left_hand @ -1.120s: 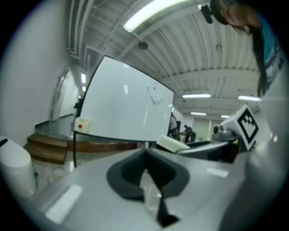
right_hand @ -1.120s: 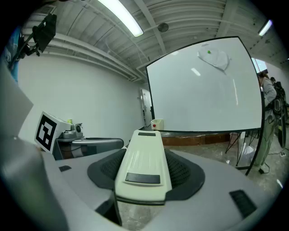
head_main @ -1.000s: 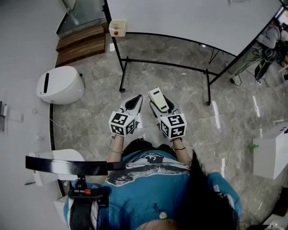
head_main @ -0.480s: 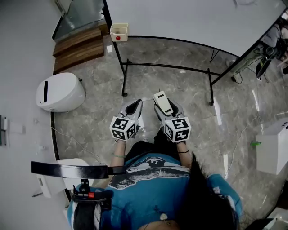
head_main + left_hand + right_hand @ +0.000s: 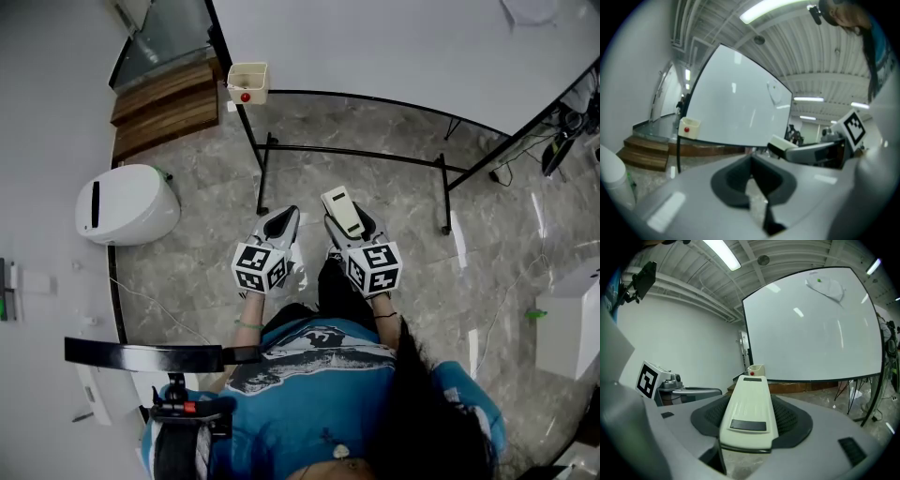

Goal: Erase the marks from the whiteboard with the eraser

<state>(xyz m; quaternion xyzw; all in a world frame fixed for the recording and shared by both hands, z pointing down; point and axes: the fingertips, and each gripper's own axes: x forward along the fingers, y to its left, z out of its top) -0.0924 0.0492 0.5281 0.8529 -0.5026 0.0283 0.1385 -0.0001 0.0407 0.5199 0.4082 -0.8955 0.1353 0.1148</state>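
Observation:
A large whiteboard (image 5: 403, 37) on a black stand fills the top of the head view. A faint drawn outline (image 5: 528, 11) sits near its upper right; the right gripper view shows that outline (image 5: 826, 287) with a small green dot. My right gripper (image 5: 343, 214) is shut on a cream eraser (image 5: 341, 210), which lies flat between the jaws (image 5: 749, 408). My left gripper (image 5: 280, 217) is beside it, jaws shut with nothing in them (image 5: 754, 187). Both are held low in front of the person, well short of the board.
A small cream box with a red dot (image 5: 247, 82) hangs at the board's lower left corner. The stand's black legs (image 5: 356, 155) cross the marble floor ahead. A white rounded machine (image 5: 127, 203) and wooden steps (image 5: 164, 108) are to the left, a white cabinet (image 5: 568, 319) to the right.
The view has shifted a little, and the board's stand now sits slightly lower and nearer in frame. Both grippers keep the same pose, and the eraser stays in the right one.

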